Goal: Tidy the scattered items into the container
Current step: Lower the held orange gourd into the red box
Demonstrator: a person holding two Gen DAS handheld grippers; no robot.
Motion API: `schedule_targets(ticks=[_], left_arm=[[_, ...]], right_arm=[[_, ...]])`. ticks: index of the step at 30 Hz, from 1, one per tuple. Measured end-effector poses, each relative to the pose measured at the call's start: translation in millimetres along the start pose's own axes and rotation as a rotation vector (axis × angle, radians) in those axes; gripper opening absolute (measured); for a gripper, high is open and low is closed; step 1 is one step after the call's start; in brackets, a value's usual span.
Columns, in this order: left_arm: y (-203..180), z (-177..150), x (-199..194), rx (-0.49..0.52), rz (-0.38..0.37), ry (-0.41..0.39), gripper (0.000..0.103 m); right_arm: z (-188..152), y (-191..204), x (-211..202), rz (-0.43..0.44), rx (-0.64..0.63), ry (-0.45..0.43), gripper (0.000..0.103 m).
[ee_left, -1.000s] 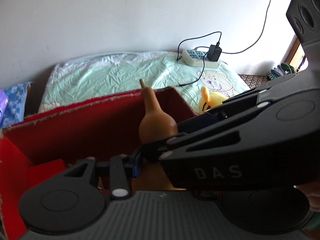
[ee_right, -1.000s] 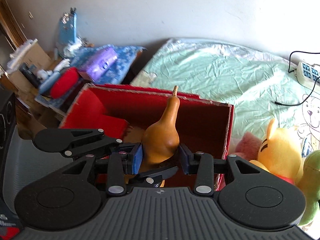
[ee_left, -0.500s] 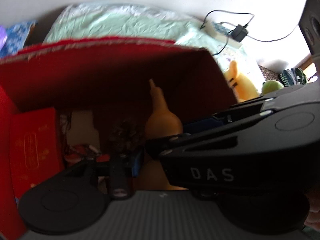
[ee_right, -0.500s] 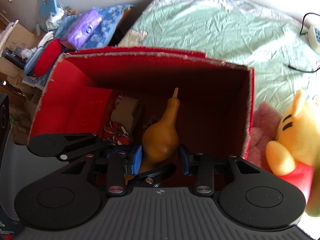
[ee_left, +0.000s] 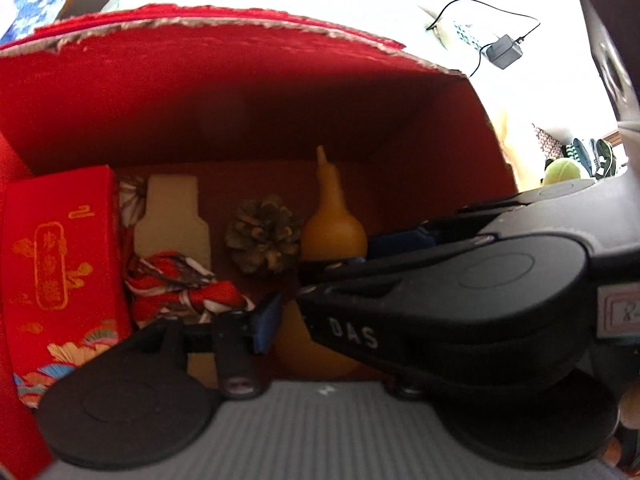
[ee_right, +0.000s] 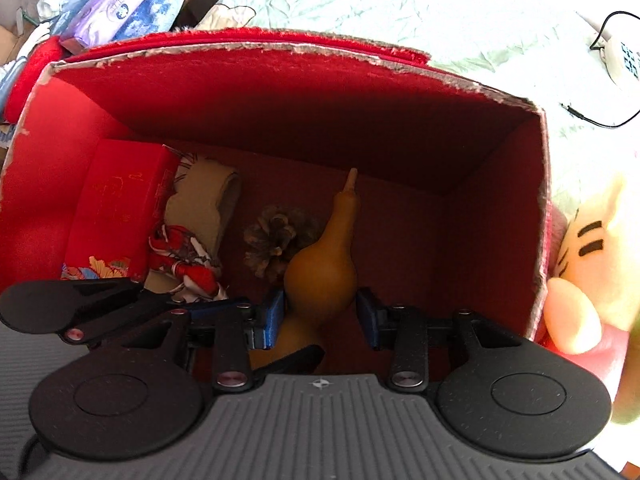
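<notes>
Red box interior: gourd between right claw blue pads, touching.

Strong daylight from about 1 o'clock blows out the pale green bed sheet and wall to white. The red cardboard box has a shadowed, dim interior. Fisheye bending curves the edges; the left wrist view is softly blurred throughout.

Both grippers clamped (crossing each other).
</notes>
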State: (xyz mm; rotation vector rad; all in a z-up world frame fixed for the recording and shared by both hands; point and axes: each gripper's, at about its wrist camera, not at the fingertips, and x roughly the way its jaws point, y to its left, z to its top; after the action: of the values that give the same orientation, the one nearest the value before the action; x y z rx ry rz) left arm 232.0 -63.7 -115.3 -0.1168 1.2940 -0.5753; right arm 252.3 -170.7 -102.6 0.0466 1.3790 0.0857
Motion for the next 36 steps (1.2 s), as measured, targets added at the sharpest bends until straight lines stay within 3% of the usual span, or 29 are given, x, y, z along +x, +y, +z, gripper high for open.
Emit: schedule_targets(ticks=[10,18,22,27,31,36], left_arm=[[9,-2,-5,-0.011,0.032,0.016,0.042],[9,-3,-7,-0.022,0.031,0.006,0.045],[7,-3,-8,-0.017,0.032,-0.001,0.053],[5,-2,-8,-0.008,0.036,-0.001,0.054],[4,-2,-9,0.005,0.042,-0.006,0.054],[-2,-1,-7,0.007,0.047,-0.011,0.054]], right_arm=[[-4,7,17,0.118,0.006,0.026,0.043],[-10,9,22,0.137,0.002,0.024,0.045],[-12,3,15,0.128,0.033,-0.028,0.059],[-18,-6,9,0.141,0.059,-0.042,0.058],[-21,-11,9,0.157,0.078,-0.046,0.048],[-28,-9,5,0.172,0.068,-0.051,0.048]])
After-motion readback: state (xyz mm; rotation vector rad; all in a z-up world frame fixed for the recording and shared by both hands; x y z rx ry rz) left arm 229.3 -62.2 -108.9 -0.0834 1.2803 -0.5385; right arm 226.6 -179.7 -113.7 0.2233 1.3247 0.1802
